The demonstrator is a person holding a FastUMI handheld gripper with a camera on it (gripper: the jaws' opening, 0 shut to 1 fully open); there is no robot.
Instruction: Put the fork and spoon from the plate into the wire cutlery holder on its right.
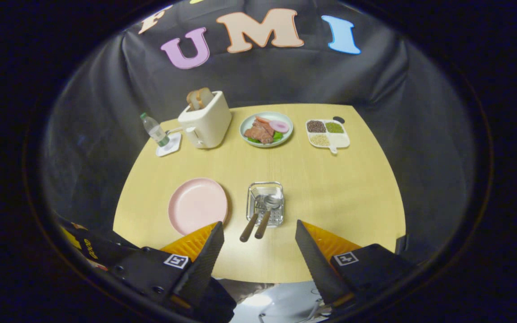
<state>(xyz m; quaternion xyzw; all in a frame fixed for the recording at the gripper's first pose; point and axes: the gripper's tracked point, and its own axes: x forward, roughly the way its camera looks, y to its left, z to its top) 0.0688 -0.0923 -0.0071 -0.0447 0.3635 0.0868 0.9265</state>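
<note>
The wire cutlery holder (265,203) stands on the wooden table (330,197), to the right of a bare pink plate (197,205). The fork (250,223) and the spoon (267,214) lean inside the holder, heads down in the basket, brown handles sticking out over its near rim. My gripper (258,242) hovers high above the table's near edge, its fingers wide apart with nothing between them. The two handles lie just ahead of the gap between the fingers.
At the back of the table stand a small water bottle (154,129) on a white coaster, a cream toaster (206,120) with bread slices, a pale plate of food (266,128) and a white divided tray of grains (327,133).
</note>
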